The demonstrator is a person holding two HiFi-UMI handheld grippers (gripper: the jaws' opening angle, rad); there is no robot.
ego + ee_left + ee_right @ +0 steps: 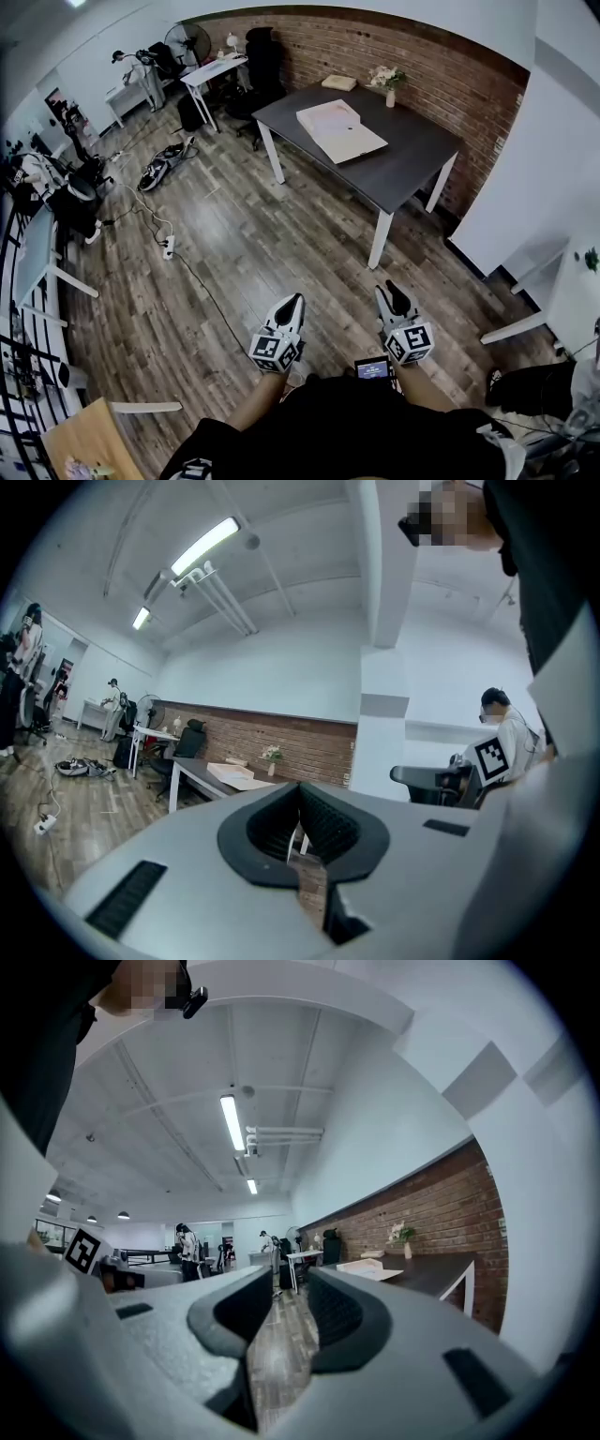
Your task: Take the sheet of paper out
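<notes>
Both claws are held level and side by side, apart from each other, pointing forward away from the body. Left gripper [292, 305]: jaws closed, tips meeting, nothing between them. Right gripper [394, 295]: jaws a narrow gap apart, nothing between them. A marker cube [275, 351] sits at the rear of each claw. Behind each cube a forearm [255, 401] runs back to the torso.
</notes>
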